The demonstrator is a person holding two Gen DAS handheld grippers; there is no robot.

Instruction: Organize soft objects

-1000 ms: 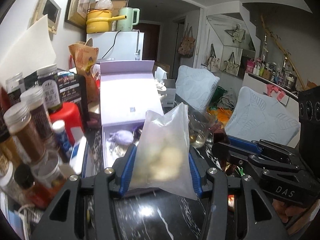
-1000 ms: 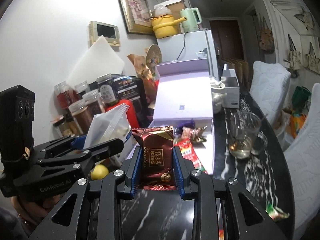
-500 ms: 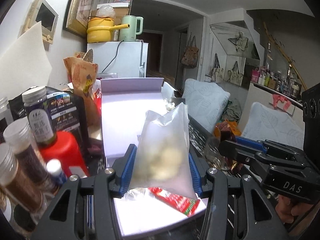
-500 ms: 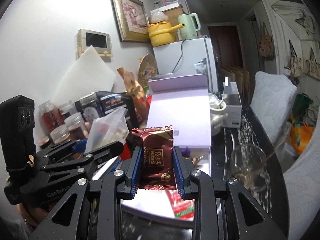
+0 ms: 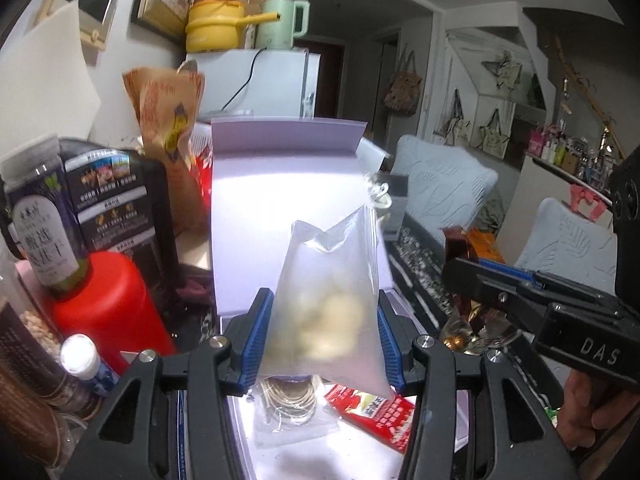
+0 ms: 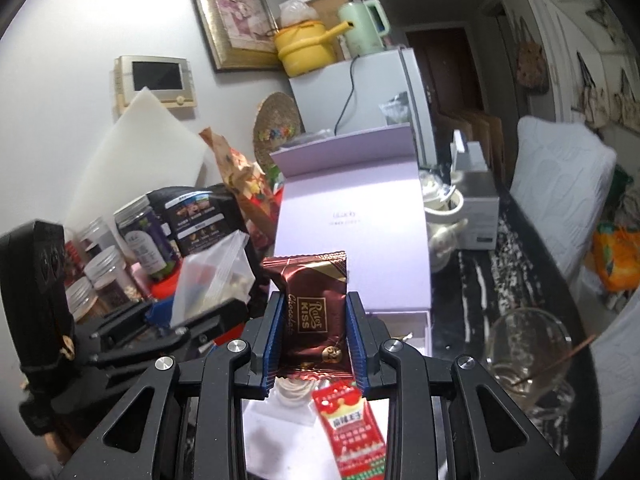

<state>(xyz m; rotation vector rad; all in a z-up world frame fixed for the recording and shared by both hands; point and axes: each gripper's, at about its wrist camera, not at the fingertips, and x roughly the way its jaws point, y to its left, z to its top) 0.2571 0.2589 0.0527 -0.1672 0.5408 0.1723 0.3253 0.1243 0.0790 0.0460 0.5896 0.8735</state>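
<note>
My left claw [image 5: 320,344] is clamped on a clear bag [image 5: 326,304] of pale round lumps, the blue pads [image 5: 256,340] pressing its sides; the bag stands upright between them. My right claw [image 6: 316,336] is clenched on a brown chocolate packet [image 6: 310,308], also upright, its top edge above the pads.

Both claws hang over the open lilac box [image 6: 352,232], which I take as my landmark. Inside the box, below the bag, lie a small clear pouch [image 5: 288,412] of pale rings and a red sachet [image 6: 352,428]. The box lid stands upright at the far side. Left of the box are a red canister [image 5: 108,304] and jars [image 6: 100,272]. Right of the box, on the dark marbled table [image 6: 472,280], stands a glass cup [image 6: 528,344]. Behind the box is a white fridge [image 5: 276,80] with a yellow pot [image 6: 306,48] on top.
</note>
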